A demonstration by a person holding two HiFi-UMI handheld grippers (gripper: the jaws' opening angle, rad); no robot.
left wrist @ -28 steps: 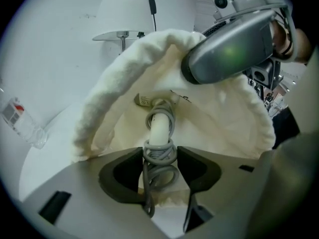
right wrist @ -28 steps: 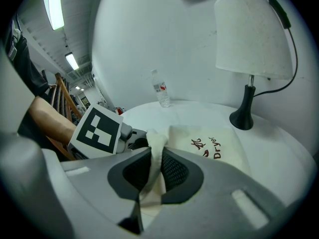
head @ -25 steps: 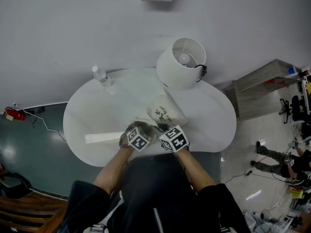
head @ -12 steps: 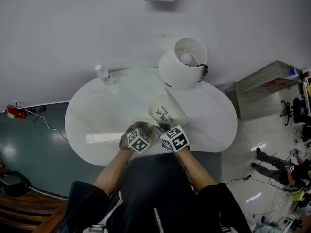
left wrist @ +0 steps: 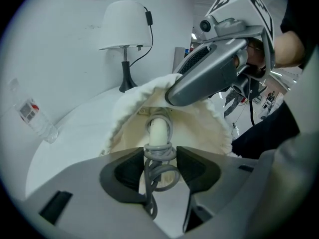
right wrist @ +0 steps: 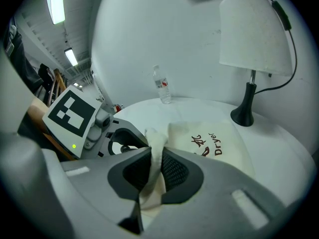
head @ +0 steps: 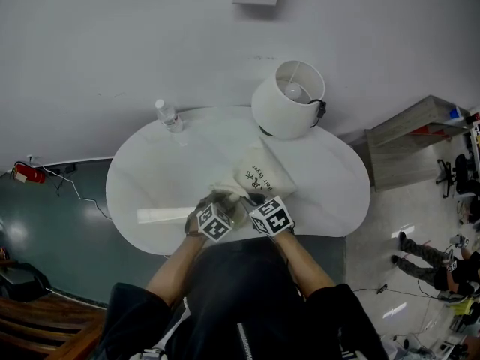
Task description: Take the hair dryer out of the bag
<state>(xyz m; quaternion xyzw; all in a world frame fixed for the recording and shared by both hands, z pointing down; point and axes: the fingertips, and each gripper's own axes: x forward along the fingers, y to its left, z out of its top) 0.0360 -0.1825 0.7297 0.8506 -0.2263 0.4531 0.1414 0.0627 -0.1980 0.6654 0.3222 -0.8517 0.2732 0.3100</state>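
Head view: we note a white round table [head: 150, 178] with a table lamp [head: 289, 100] at its far edge; the cloth hair-dryer bag [head: 262, 177] lies flat between the lamp and the person, its mouth toward the person and both grippers at that mouth.

Right gripper view: the right gripper [right wrist: 155, 171] is clenched on a fold of the bag's rim, in our judgement pinning the mouth in place.

Left gripper view: the hair dryer [left wrist: 159, 131] sits inside the bag; only its white handle shows, wrapped at the end with the grey cord [left wrist: 160, 153]; the left gripper [left wrist: 159, 168] stands wide about that cord-wrapped end, and we read the pads as bearing on the coils, so it is grasping the dryer there.

Step in hand, as we judge it: the draw-out, barely begun; the body of the dryer is hidden in the cloth.

Next move calls for a straight pull along the bag's length toward the person, the rim held firm; the loose cord loops could snag.

Orientation: the handle end points out of the mouth toward the left gripper; its long axis runs with the bag, mouth to lamp.
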